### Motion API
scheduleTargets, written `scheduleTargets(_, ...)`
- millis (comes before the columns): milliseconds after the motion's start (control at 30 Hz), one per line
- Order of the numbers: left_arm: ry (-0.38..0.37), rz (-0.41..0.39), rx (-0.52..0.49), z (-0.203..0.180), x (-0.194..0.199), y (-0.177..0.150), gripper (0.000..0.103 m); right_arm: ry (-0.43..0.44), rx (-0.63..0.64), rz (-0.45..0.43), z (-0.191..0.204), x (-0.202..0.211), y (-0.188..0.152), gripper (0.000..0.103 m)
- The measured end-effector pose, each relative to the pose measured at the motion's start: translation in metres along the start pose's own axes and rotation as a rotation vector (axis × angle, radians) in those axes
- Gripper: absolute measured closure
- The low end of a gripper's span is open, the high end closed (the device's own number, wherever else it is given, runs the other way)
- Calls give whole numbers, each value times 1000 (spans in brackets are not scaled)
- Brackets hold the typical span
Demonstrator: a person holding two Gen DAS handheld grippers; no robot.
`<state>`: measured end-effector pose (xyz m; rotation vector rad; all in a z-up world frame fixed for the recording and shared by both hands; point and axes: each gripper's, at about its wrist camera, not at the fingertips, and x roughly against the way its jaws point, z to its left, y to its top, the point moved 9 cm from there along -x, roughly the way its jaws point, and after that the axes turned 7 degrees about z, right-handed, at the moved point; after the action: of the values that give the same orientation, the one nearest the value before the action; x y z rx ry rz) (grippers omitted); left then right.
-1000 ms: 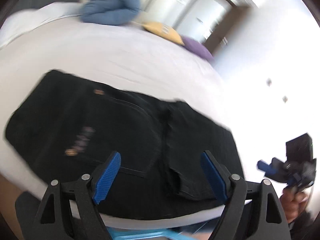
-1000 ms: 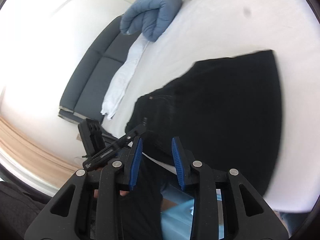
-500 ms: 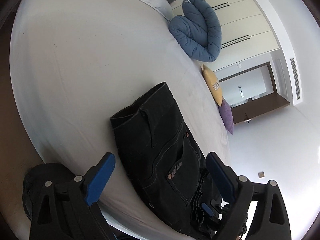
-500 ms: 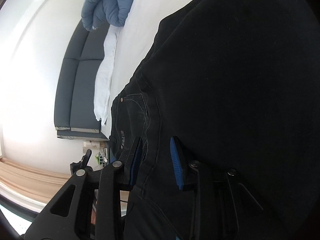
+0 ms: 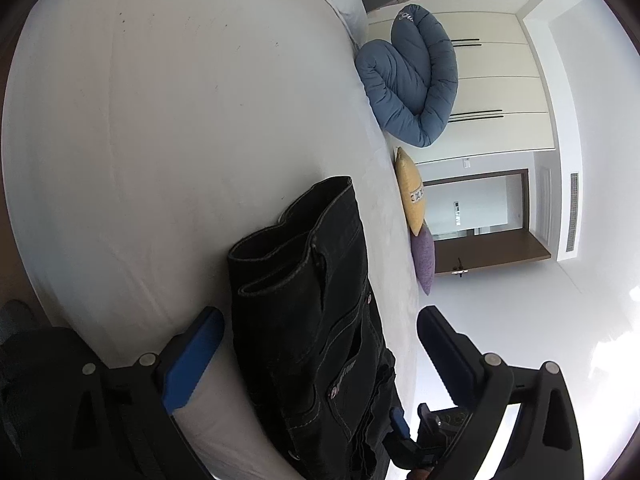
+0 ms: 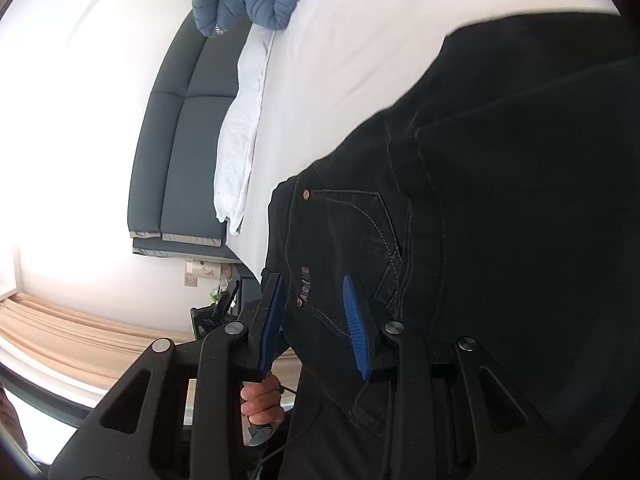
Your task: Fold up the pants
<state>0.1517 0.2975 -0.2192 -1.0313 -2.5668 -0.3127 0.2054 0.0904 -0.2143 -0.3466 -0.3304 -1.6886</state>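
Black jeans [image 5: 316,320] lie folded on the white bed [image 5: 160,140]. The left tool [image 5: 320,344] is spread wide; the right tool [image 6: 314,316] pinches the jeans' waistband edge.

My views are bright with daylight; the wall [image 6: 80,100] on the left of my right view glares to pure white. The black pants [image 6: 500,220] lose nearly all detail, perhaps underexposed. Fisheye bending curves the bed [image 5: 160,140], and corners vignette dark.
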Motion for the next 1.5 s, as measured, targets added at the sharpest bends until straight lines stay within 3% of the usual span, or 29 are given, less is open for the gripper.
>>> scheduleTargets(33,-13,-1,5,-1,-1,1,8,3,-5,0,1,-2,0,74)
scheduleTargets(100,-21,17,30,2,-6,1,34,8,-25,-13,1,-9,3,74)
scheduleTargets(133,-27,27,43,4,-6,-2,42,6,-23,-10,3,-10,4,74)
scheduleTargets(200,-25,45,71,10,-11,-5,70,-4,-12,-4,2,-12,4,74)
scheduleTargets(233,-17,47,77,12,-12,-6,74,-12,-5,-1,5,-12,7,74)
scheduleTargets(333,-15,36,74,12,-11,-5,78,-48,-7,7,4,-11,17,74)
scheduleTargets(500,10,18,1,-6,-5,-5,82,-230,-72,78,-28,-8,16,74)
scheduleTargets(767,55,-13,-148,-48,-6,-8,85,-284,-108,10,-39,-7,15,75)
scheduleTargets(867,61,-21,-208,-68,-6,-11,85,-247,-155,-16,-45,-3,14,78)
scheduleTargets(900,58,-23,-230,-76,-7,-13,85,-233,-172,-22,-48,-3,14,80)
scheduleTargets(1000,65,-20,-291,-94,-9,-20,86,-253,-196,-34,-60,2,10,103)
scheduleTargets(1067,77,-15,-344,-109,-13,-26,85,-207,-204,-59,-63,6,8,103)
scheduleTargets(1167,90,-4,-422,-132,-18,-36,86,-209,-160,-80,-54,12,6,103)
scheduleTargets(1267,102,11,-494,-152,-23,-51,85,-174,-132,-121,-40,25,6,87)
scheduleTargets(1300,107,16,-514,-157,-25,-55,86,-143,-119,-133,-34,31,6,69)
scheduleTargets(1333,111,24,-538,-163,-28,-61,86,-100,-110,-148,-26,40,7,43)
scheduleTargets(1400,119,45,-591,-176,-37,-75,86,-64,-95,-187,-14,61,9,25)
scheduleTargets(1500,132,84,-664,-190,-54,-100,86,-42,-68,-203,0,93,13,24)
